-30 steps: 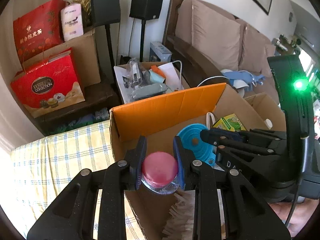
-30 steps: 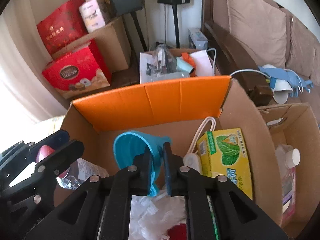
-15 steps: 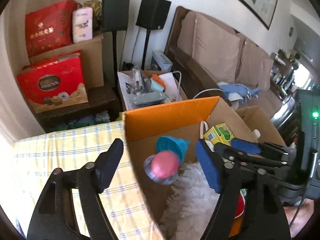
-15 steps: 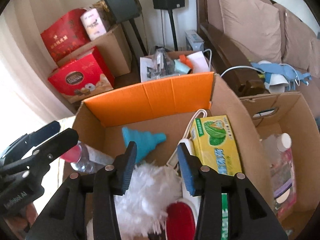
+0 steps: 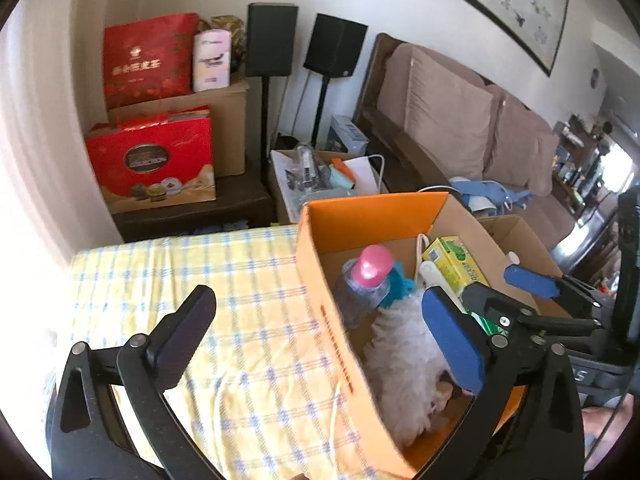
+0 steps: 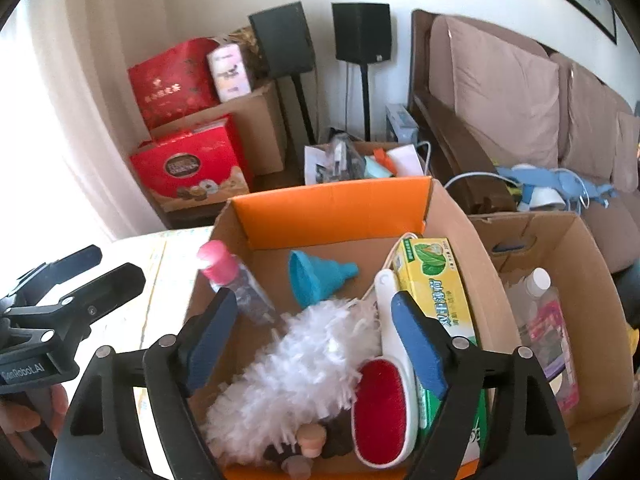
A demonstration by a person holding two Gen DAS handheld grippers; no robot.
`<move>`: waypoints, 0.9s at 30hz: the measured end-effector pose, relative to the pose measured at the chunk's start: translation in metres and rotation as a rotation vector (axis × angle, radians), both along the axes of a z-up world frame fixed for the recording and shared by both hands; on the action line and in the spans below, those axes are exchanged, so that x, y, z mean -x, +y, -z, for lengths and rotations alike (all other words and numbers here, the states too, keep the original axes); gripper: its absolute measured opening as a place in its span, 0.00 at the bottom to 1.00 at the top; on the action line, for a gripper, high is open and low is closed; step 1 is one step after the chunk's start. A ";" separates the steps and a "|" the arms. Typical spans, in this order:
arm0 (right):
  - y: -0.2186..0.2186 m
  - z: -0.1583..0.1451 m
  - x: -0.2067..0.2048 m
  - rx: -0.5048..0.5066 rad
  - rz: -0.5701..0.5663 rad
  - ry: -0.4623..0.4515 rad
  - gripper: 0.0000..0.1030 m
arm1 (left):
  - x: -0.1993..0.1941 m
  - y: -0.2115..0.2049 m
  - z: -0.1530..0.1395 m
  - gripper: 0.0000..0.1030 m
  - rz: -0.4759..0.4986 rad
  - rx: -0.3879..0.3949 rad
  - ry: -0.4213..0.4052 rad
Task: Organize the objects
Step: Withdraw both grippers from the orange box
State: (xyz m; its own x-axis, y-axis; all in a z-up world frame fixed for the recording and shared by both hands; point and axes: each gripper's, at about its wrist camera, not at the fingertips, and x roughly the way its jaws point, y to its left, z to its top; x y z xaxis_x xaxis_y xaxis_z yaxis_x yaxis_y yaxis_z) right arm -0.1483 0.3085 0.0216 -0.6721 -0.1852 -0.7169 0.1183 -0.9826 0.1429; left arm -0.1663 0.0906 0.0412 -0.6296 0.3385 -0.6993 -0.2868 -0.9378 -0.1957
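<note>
Cardboard box (image 6: 452,216): orange-lined, standing on the yellow checked cloth (image 5: 248,280); it lies below and ahead of both claws and holds everything listed here.
Left gripper (image 5: 320,328): tilted downward, set back over the box's left wall; its jaws have just been opening and now stand spread as wide as they go, with nothing between the pads. The left finger hangs over the cloth, the right one over the box interior.
Clear bottle with pink cap (image 6: 236,280): leaning in the box's left corner, ahead of the left gripper and free of it; cap uppermost.
Blue funnel (image 6: 316,276): lying on its side on the box floor, ahead of the right gripper and clear of its pads.
White duster (image 6: 296,364): fluffy head directly below the right gripper's gap, not gripped.
Right gripper (image 6: 316,340): angled down over the near part of the box; its jaws have just been opening and stand wide, empty.
Red lint brush (image 6: 380,408): white handle, lying just inside the right finger, apparently untouched, though the overlap makes that hard to judge.
Green-and-yellow carton (image 6: 436,280): along the box's right wall, beyond the right finger.
Hand (image 6: 28,412): partly visible at the lower left, on the left gripper's handle.
</note>
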 end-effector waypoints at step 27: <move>-0.031 -0.008 -0.087 -0.085 -0.011 0.112 1.00 | -0.105 -0.058 0.002 1.00 -0.149 0.088 0.024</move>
